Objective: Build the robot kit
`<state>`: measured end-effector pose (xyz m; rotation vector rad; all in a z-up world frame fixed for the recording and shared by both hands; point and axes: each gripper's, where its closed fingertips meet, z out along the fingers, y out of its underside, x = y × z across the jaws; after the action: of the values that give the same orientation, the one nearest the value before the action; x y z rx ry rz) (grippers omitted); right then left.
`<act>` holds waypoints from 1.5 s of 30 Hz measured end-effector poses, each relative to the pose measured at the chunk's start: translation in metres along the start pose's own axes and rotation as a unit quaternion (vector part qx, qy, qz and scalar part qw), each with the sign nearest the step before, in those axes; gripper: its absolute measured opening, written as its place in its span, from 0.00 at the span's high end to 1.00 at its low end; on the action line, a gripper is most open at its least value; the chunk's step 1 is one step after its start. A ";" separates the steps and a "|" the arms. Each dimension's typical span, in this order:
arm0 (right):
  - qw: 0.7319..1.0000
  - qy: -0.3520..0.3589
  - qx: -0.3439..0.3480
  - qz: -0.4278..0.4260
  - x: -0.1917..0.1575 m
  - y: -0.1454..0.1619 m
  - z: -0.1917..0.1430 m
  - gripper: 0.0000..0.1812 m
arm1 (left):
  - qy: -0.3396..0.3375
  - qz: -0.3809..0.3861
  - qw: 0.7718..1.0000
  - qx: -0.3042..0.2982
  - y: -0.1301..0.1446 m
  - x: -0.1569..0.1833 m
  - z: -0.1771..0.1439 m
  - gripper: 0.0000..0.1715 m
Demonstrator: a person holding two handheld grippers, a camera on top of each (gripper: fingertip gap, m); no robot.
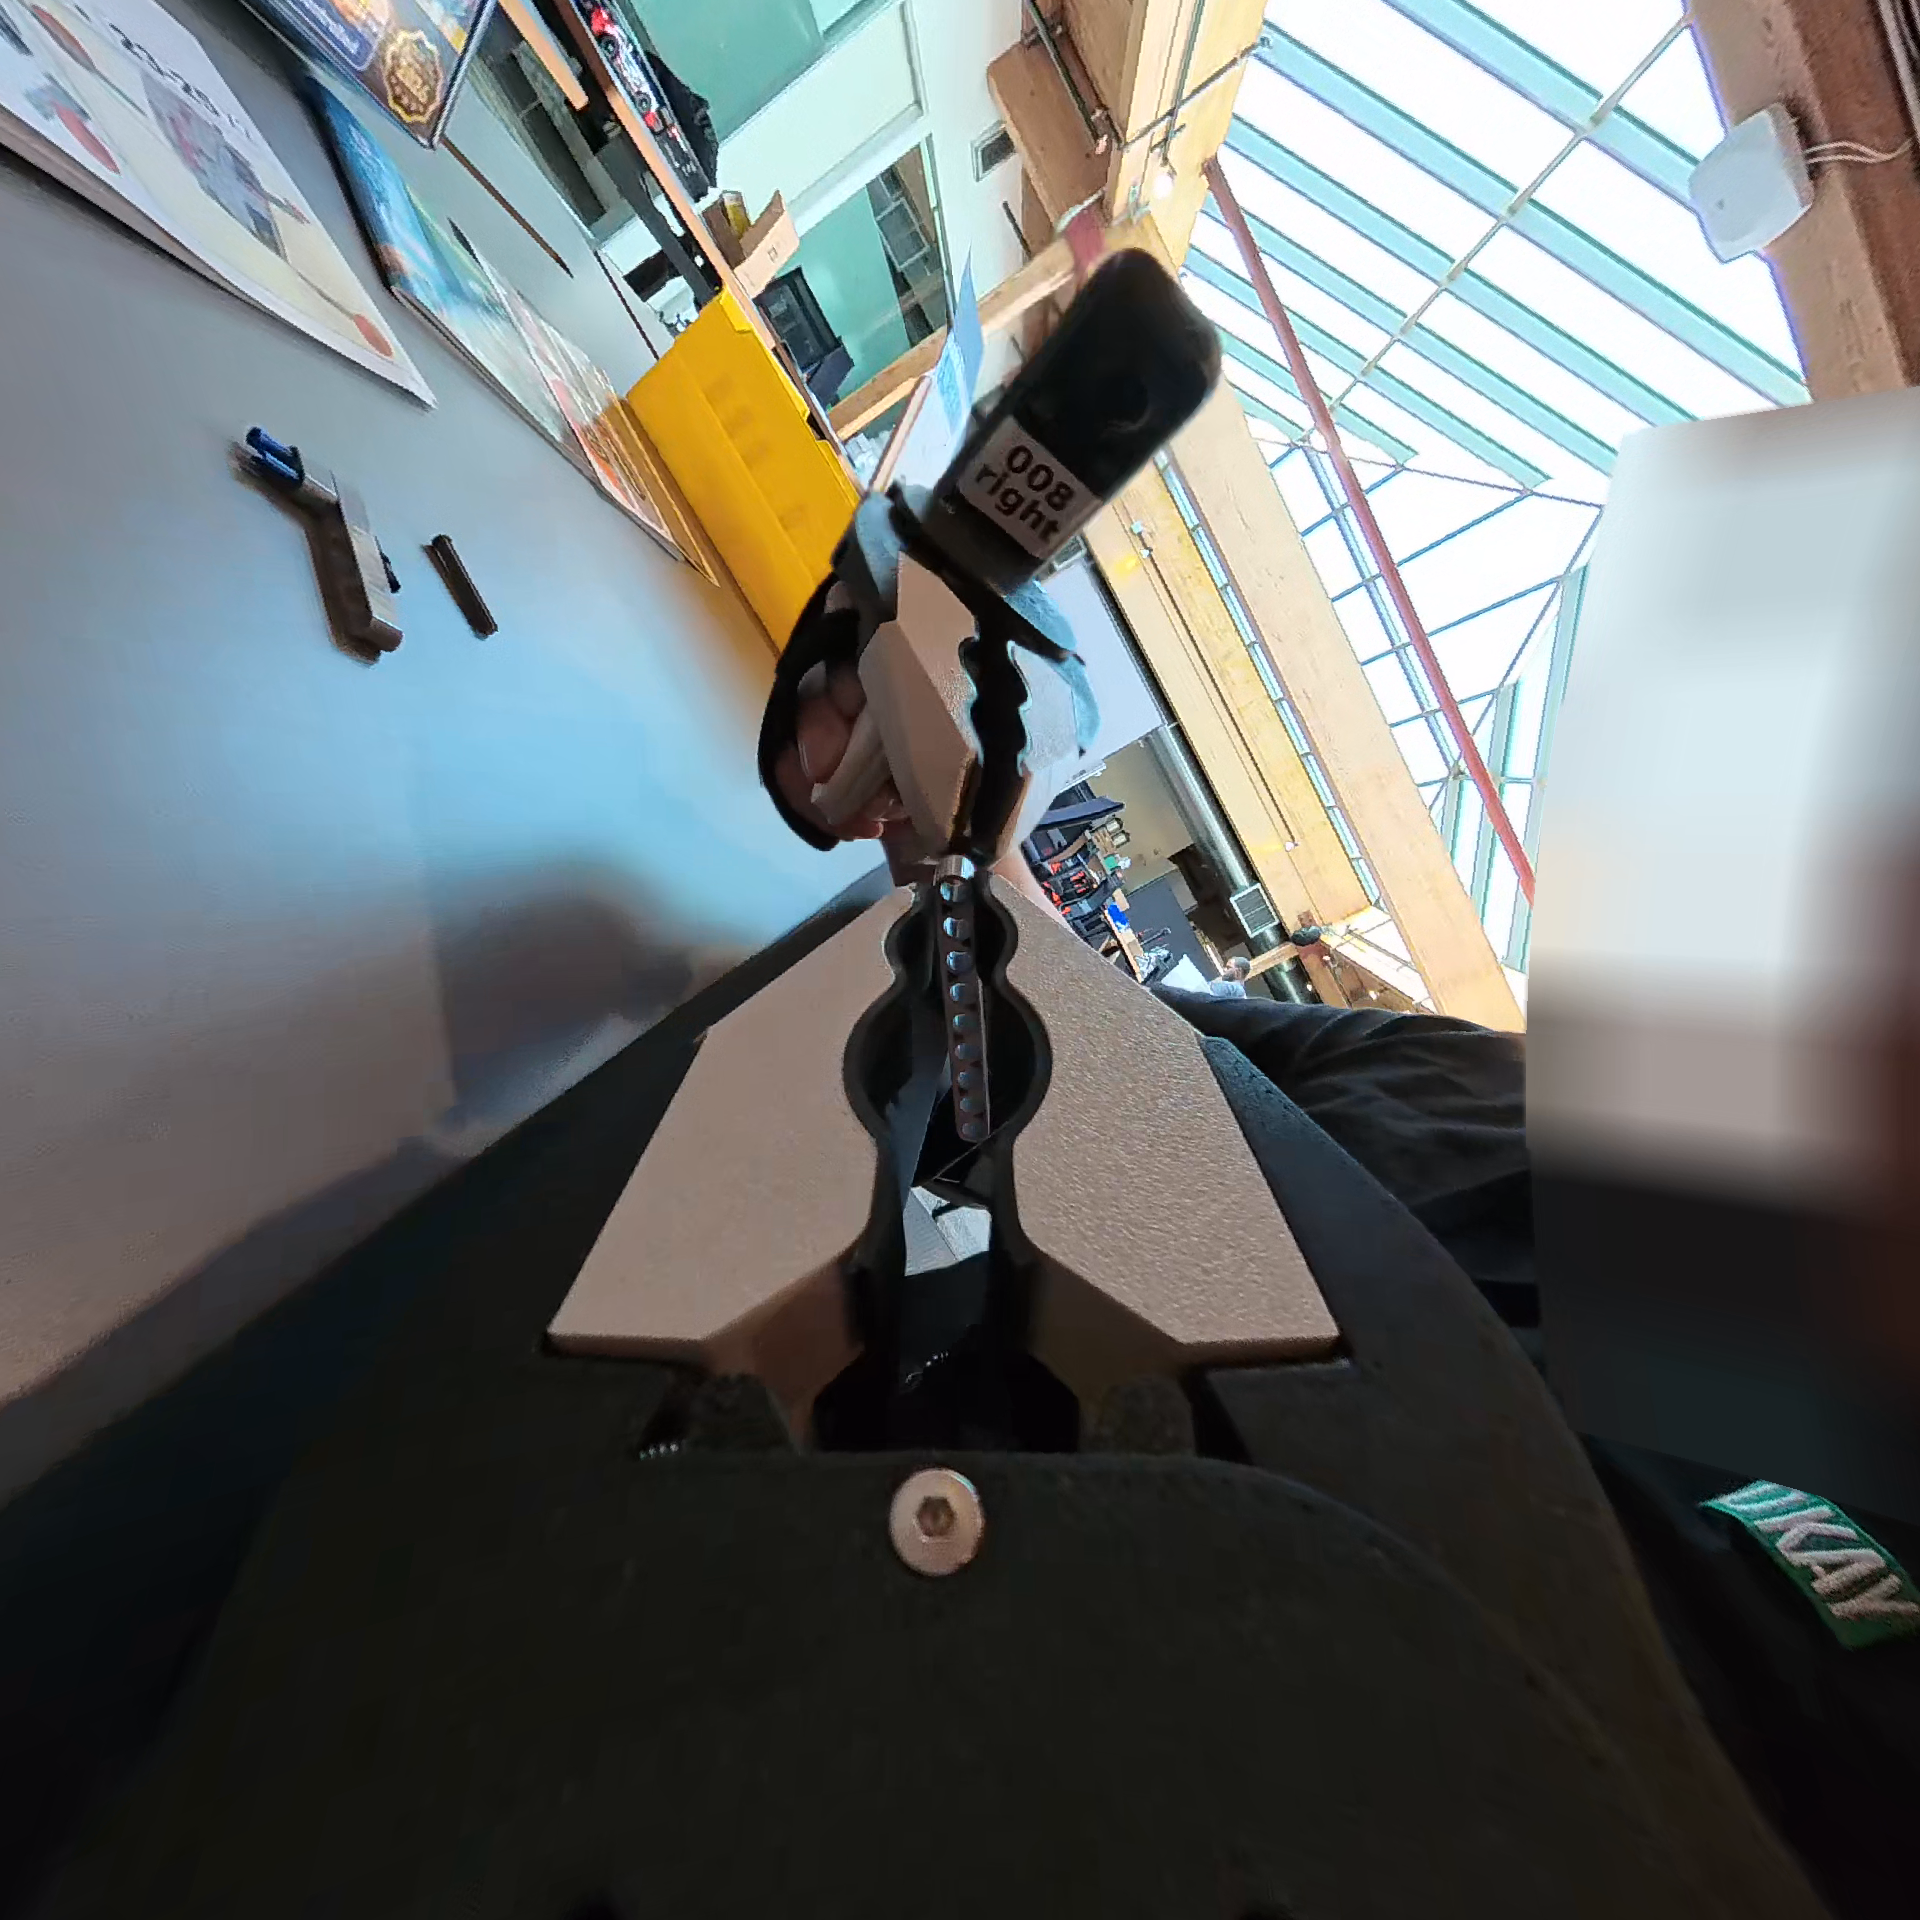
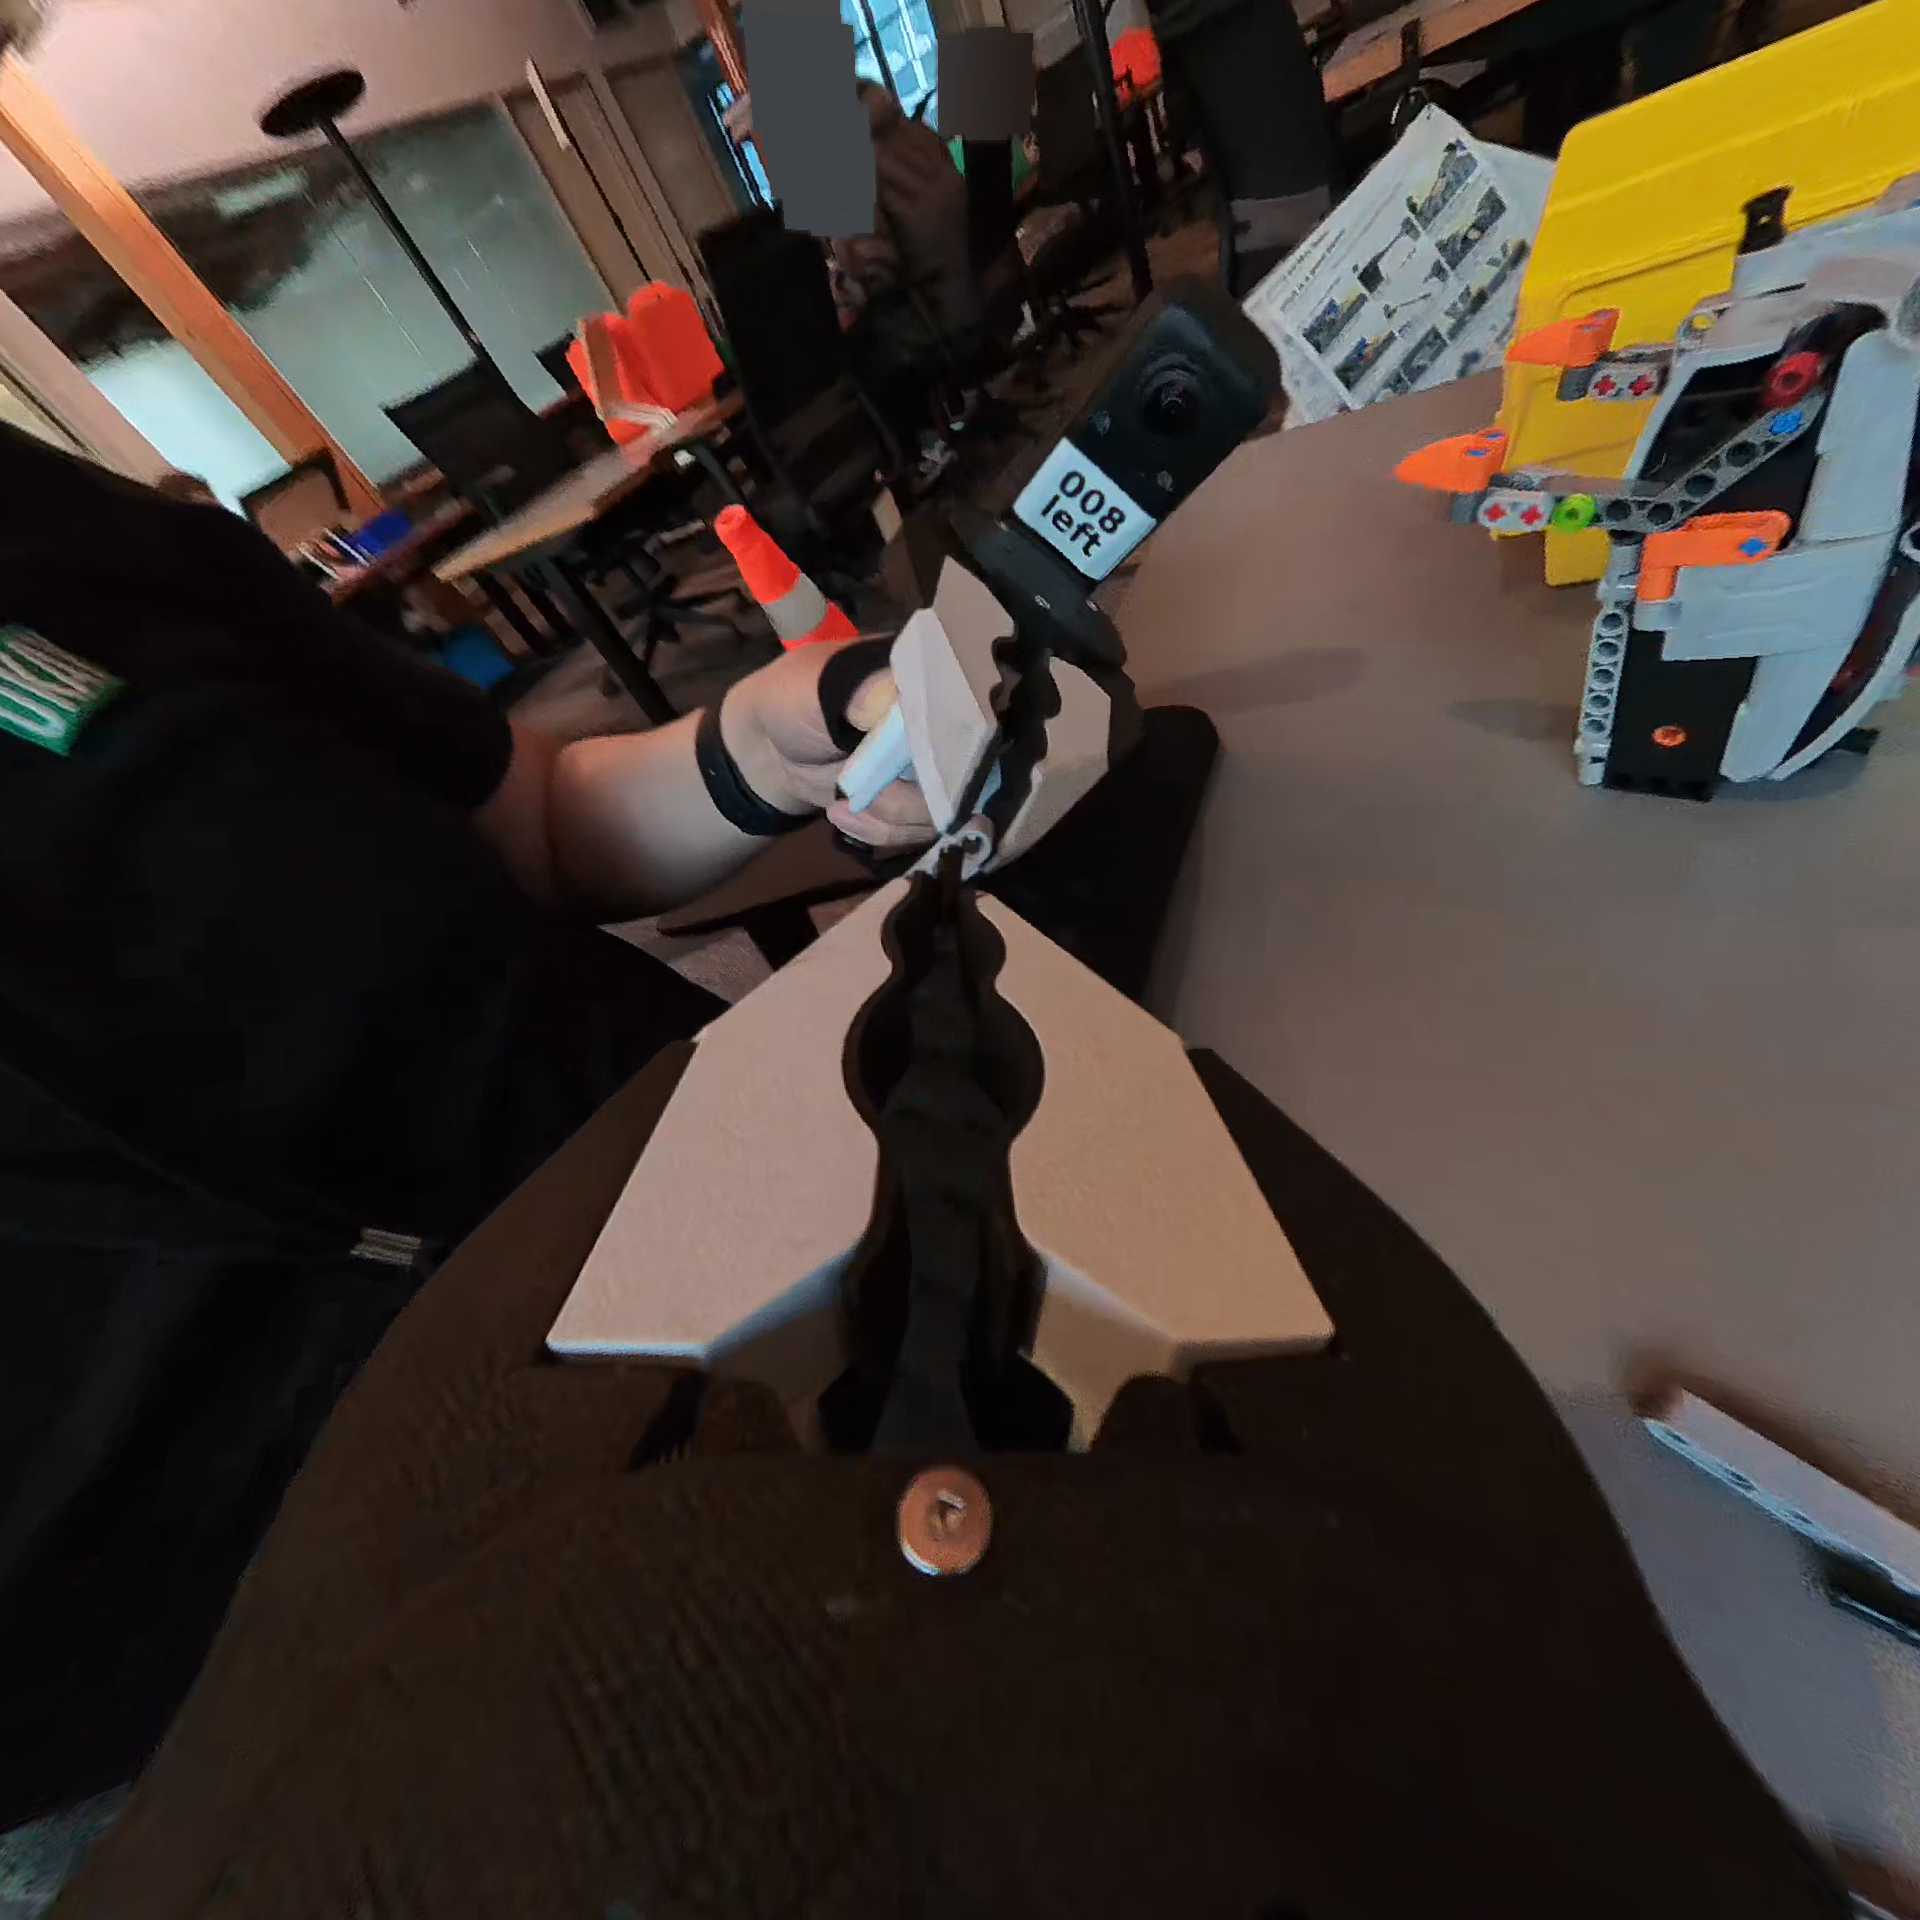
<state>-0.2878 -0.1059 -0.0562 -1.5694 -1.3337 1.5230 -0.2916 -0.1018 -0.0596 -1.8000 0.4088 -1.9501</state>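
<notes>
Left gripper (image 1: 951, 935) and right gripper (image 2: 951, 914), tips meeting off the counter (image 2: 1455, 1039) edge, both clamp a beam (image 1: 961, 1023)

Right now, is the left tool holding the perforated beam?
Yes, the left tool is shut on the grey perforated beam.

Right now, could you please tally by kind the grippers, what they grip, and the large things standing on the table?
Grippers: 2 (left gripper, right gripper)
Perforated beam, gripped by both: 1
Brick-built model: 1
Yellow box: 1
Total: 5
</notes>
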 end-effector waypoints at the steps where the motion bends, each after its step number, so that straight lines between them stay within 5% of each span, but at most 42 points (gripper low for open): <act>1: 1.000 0.009 -0.010 -0.006 0.002 0.002 0.000 0.98 | -0.004 -0.002 1.000 0.000 0.000 -0.001 0.000 0.97; 6: 0.986 0.067 -0.114 0.104 0.041 0.051 -0.003 0.98 | -0.053 0.007 0.999 -0.001 -0.001 -0.014 -0.011 0.97; 13: 0.952 0.161 -0.259 -0.029 0.063 0.090 -0.004 0.98 | -0.021 -0.001 1.000 0.016 -0.005 -0.003 -0.021 0.97; 33: 0.930 0.179 -0.264 -0.181 0.066 0.087 -0.001 0.93 | 0.011 0.011 1.000 0.003 -0.005 0.028 -0.014 0.97; 45: 0.931 0.161 -0.268 -0.189 0.064 0.090 -0.005 0.94 | 0.012 0.012 1.000 -0.004 -0.003 0.031 -0.012 0.97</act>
<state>-0.2695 -0.0765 -0.1613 -1.6498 -1.8134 0.6587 -0.3051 -0.1162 -0.0322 -1.7685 0.4446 -1.9586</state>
